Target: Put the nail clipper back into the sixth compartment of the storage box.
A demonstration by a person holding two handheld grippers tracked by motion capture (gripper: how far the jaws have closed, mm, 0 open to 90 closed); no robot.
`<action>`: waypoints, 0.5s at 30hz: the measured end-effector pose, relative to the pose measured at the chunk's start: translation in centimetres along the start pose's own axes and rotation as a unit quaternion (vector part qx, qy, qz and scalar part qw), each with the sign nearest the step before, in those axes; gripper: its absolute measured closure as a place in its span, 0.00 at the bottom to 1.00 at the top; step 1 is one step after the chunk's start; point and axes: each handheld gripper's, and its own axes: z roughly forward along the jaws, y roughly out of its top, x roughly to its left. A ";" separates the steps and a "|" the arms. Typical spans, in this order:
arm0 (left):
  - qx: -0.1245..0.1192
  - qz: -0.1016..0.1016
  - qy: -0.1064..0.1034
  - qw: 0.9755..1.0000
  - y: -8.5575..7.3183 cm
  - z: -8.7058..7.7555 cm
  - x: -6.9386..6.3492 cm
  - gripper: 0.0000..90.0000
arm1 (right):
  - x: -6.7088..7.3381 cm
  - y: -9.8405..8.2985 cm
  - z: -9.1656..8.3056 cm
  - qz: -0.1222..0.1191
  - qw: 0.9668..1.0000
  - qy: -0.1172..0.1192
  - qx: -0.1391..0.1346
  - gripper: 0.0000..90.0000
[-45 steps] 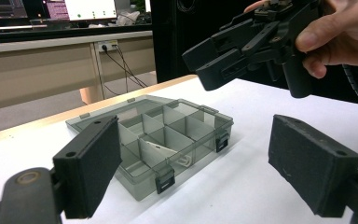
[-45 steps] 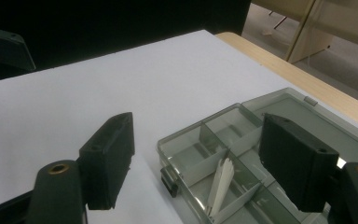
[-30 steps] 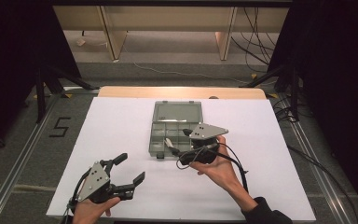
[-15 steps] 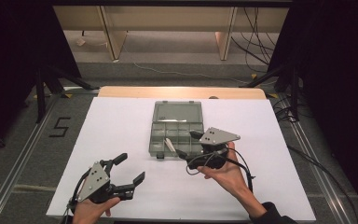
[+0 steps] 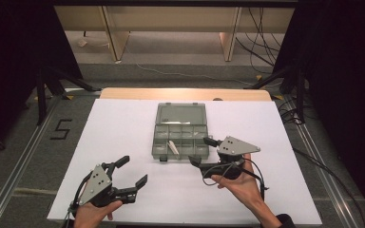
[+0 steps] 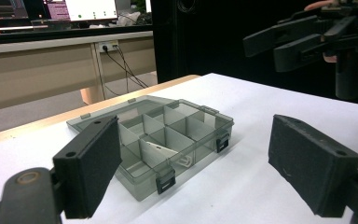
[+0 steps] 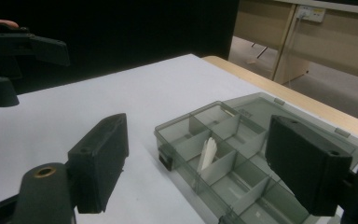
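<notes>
A single handwritten-style black numeral "5" (image 5: 61, 129) is marked on the grey floor to the left of the white table (image 5: 123, 123), seen from the high view; it sits just beside the metal floor rail (image 5: 24, 156); no other number, label or brand can be read; the monitors (image 6: 93, 7) far back in the left gripper view show bright windows, but their text is too small and blurred to make out.
</notes>
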 end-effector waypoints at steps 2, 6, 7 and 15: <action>0.001 0.002 -0.001 1.000 0.0 0.0 0.0 0.18 | 0.0 -0.4 -0.5 -0.001 1.000 -0.005 -0.005 0.25; -0.007 0.000 -0.004 1.000 0.0 0.2 0.0 0.18 | 0.1 -1.1 -1.5 0.009 1.000 -0.006 -0.001 0.24; -0.001 0.001 -0.001 1.000 0.0 0.1 0.0 0.18 | 0.2 -1.3 -1.6 0.016 1.000 -0.001 -0.010 0.24; 0.001 0.001 0.000 1.000 0.0 0.0 0.0 0.18 | 0.1 -2.1 -3.0 0.025 0.999 -0.011 -0.021 0.23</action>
